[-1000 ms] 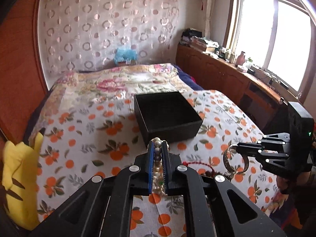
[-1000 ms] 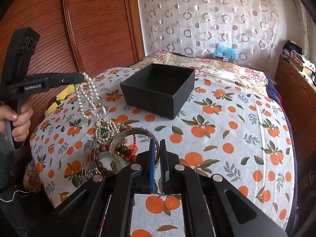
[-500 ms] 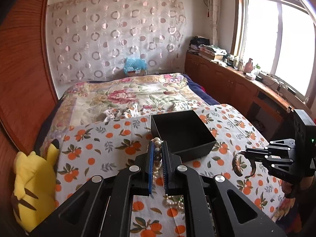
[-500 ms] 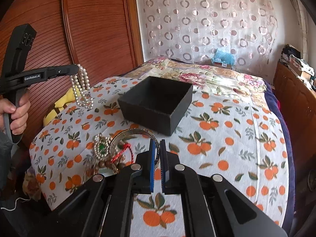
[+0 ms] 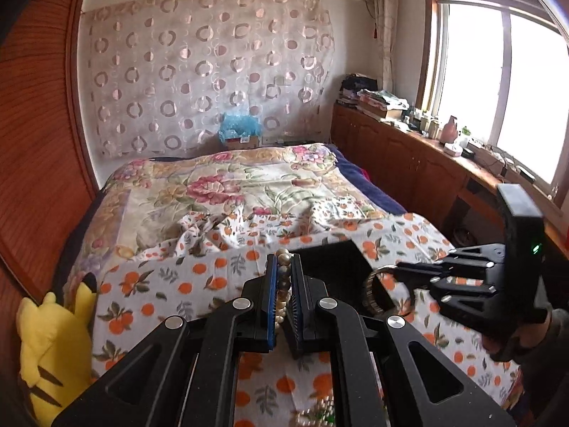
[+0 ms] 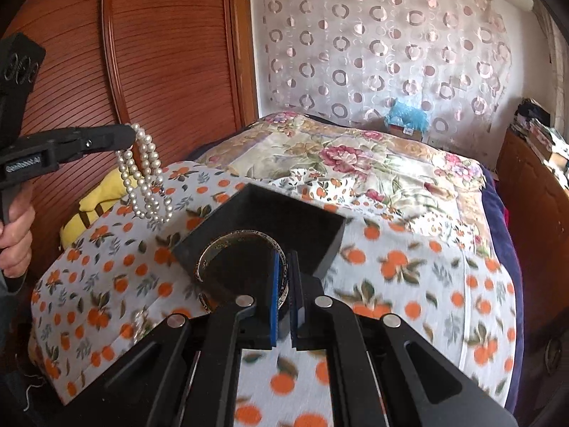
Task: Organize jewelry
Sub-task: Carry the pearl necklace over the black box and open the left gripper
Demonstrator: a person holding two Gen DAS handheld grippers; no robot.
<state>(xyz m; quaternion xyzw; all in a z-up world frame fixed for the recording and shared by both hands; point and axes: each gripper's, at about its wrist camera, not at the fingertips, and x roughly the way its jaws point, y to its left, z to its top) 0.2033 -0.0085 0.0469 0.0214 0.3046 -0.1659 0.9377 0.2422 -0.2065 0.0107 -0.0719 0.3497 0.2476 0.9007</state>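
- Between the right hand-held gripper [image 6: 283,267] pads sits a metal bangle [image 6: 227,245], pinched tight, hanging over the black box [image 6: 270,213] just ahead.
- Left of it, the left hand-held gripper [image 5: 283,267] clamps a pearl necklace [image 6: 144,174] above the bed [image 6: 409,284].
- Likely step: carrying both to the box; next, lower and release inside.

The box [image 5: 334,267] is mostly hidden behind the left gripper [image 5: 283,284] in its own view. The bangle [image 6: 242,249] near edge disappears between the right gripper [image 6: 283,284] fingers. More jewelry [image 5: 316,416] at the bottom edge is blurred and cut off. The bedsheet [image 6: 391,267] print nearest the right camera is smeared.
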